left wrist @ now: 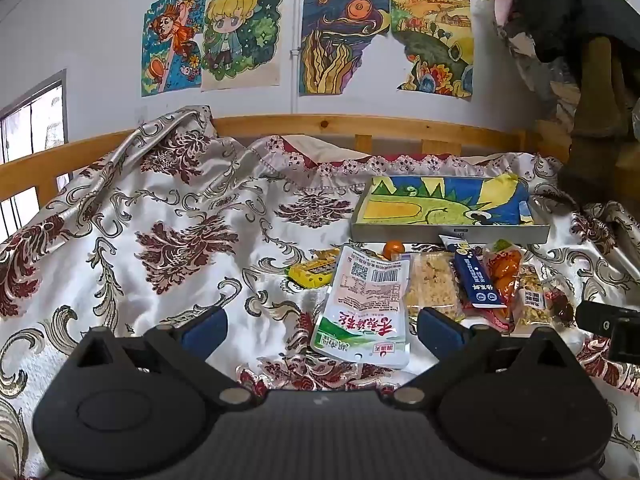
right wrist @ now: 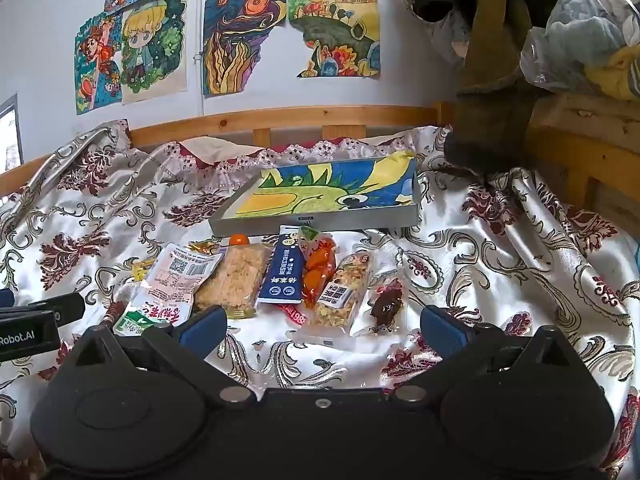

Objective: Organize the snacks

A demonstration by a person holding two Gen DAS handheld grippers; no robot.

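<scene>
A row of snack packets lies on the patterned bedcover in front of a shallow grey tray (left wrist: 448,233) (right wrist: 316,222) lined with a dinosaur drawing. From the left: a yellow packet (left wrist: 310,274), a white pouch (left wrist: 366,304) (right wrist: 168,288), a pale crumbly bar (left wrist: 432,286) (right wrist: 236,276), a blue stick packet (left wrist: 476,276) (right wrist: 284,270), an orange-filled pack (left wrist: 504,270) (right wrist: 318,270), a nut bar (right wrist: 346,294) and a dark dried-fruit pack (right wrist: 386,306). A small orange fruit (left wrist: 393,249) (right wrist: 239,239) sits by the tray. My left gripper (left wrist: 322,330) is open over the white pouch. My right gripper (right wrist: 322,330) is open just short of the nut bar.
A wooden bed rail (left wrist: 360,124) runs behind the cover, with drawings on the wall above. Dark clothing and a plastic bag (right wrist: 580,32) hang at the right. The other gripper's body shows at the edge of each view, at the right in the left wrist view (left wrist: 608,324) and at the left in the right wrist view (right wrist: 32,328).
</scene>
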